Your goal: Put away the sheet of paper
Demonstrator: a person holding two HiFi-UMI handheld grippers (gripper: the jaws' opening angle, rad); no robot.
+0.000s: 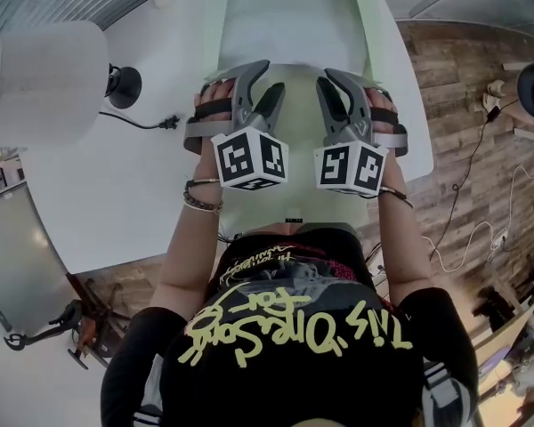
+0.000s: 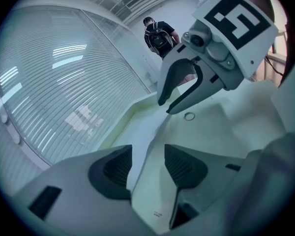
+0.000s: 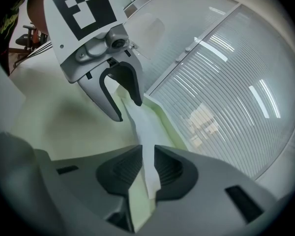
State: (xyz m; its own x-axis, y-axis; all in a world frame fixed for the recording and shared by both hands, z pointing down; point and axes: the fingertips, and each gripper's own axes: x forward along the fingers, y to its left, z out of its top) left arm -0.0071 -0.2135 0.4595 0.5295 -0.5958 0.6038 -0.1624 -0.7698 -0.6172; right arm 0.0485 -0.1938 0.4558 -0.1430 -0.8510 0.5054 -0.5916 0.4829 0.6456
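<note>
A pale green sheet of paper (image 1: 289,25) is held over the white table (image 1: 116,185), in front of both grippers. In the right gripper view the sheet (image 3: 146,146) runs edge-on between the pads, and my right gripper (image 3: 146,170) is shut on it. My left gripper (image 2: 147,167) has a clear gap between its pads. The sheet (image 2: 150,146) passes through that gap, and I cannot see the pads pinching it. In the head view the left gripper (image 1: 260,92) and right gripper (image 1: 334,94) sit side by side at the sheet's near edge.
A white lamp shade (image 1: 44,78) and a black base with a cable (image 1: 123,85) stand at the table's left. A small ring (image 2: 189,116) lies on the table. Wooden floor with cables (image 1: 467,176) is at the right. A person with a backpack (image 2: 160,33) stands beyond a glass wall.
</note>
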